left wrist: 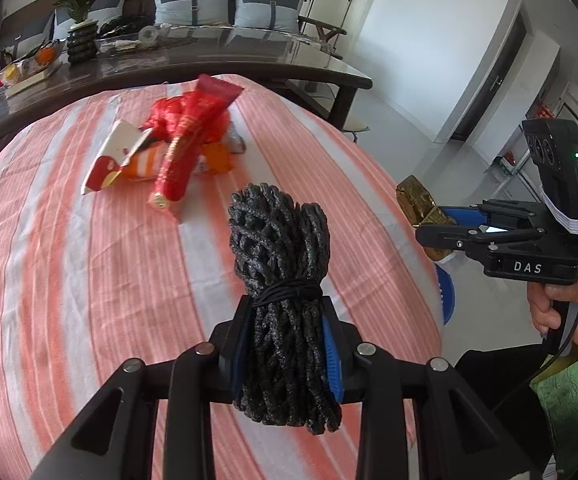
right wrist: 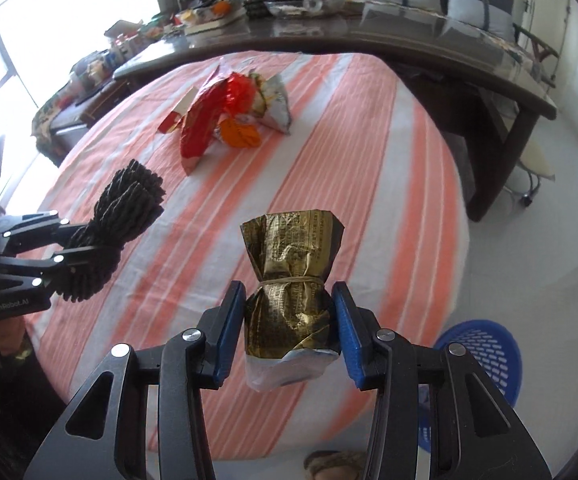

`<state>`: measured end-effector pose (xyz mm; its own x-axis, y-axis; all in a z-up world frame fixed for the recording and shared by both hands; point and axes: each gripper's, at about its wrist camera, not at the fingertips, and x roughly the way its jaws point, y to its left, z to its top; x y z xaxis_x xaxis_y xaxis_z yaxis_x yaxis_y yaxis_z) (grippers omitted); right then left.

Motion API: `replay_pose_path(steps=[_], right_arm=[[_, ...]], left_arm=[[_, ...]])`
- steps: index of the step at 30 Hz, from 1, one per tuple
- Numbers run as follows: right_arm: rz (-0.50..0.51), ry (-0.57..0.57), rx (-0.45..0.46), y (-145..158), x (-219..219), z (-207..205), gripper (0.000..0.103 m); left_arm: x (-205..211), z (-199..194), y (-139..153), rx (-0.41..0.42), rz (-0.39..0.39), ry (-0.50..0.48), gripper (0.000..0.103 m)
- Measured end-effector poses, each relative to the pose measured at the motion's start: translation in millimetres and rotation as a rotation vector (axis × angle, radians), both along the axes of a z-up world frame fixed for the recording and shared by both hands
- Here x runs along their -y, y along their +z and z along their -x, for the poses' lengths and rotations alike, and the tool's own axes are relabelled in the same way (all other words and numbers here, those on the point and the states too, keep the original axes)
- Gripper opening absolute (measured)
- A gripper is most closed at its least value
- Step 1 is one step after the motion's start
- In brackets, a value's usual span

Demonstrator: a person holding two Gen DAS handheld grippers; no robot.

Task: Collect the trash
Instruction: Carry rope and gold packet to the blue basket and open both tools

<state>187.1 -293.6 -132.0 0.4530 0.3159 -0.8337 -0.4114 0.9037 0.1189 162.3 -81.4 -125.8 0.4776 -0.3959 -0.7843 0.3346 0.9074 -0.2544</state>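
Left wrist view: your left hand-held gripper (left wrist: 289, 344) pinches a black mesh bundle (left wrist: 281, 280); the right hand-held gripper (right wrist: 289, 320) brackets a gold wrapper (right wrist: 293, 280) with daylight at both pads, grip unclear. Wrappers (left wrist: 177, 148) remain heaped on the striped surface (left wrist: 89, 260); the blue basket (right wrist: 485, 360) waits below.

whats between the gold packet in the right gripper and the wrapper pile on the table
Only bare striped tablecloth, seen in the right wrist view, between the gold packet and the wrapper pile.

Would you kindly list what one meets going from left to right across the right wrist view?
Left hand-held gripper holding the black foam net → gold wrapper bundle in the right hand-held gripper → blue basket.
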Motion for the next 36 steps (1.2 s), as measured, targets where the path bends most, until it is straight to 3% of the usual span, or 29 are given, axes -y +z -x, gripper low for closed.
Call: replay_pose_path(steps=[8,13,18,21,29,36], right_arm=[[-0.03,-0.319,0.017,6.4,123.0,4.2,0.046],[0.026,-0.458,0.019,2.0,185.4,8.2,0.046],[0.088,-0.599,0.014,-17.8,240.4,18.7,0.046],[0.073,-0.675,-0.003,-38.9,271.0,27.4,0.046],[0.004,-0.719,-0.069,-64.9,311.1,35.3,0.046],[-0.061,-0.738,-0.103,-74.6,329.7,41.3,0.047]], left_arm=[[107.7,-16.8,14.7,0.008,0.046,-0.148,0.032],[184.9,-32.2,17.8,0.004,0.063,-0.24,0.032],[256.5,-49.7,-1.1,-0.029,0.071,-0.309,0.032],[289.3,-60.1,-20.1,-0.061,0.077,-0.334,0.032],[338.3,-81.3,-68.5,-0.121,0.063,-0.349,0.032],[357.6,-88.3,-85.1,-0.141,0.038,-0.367,0.033]])
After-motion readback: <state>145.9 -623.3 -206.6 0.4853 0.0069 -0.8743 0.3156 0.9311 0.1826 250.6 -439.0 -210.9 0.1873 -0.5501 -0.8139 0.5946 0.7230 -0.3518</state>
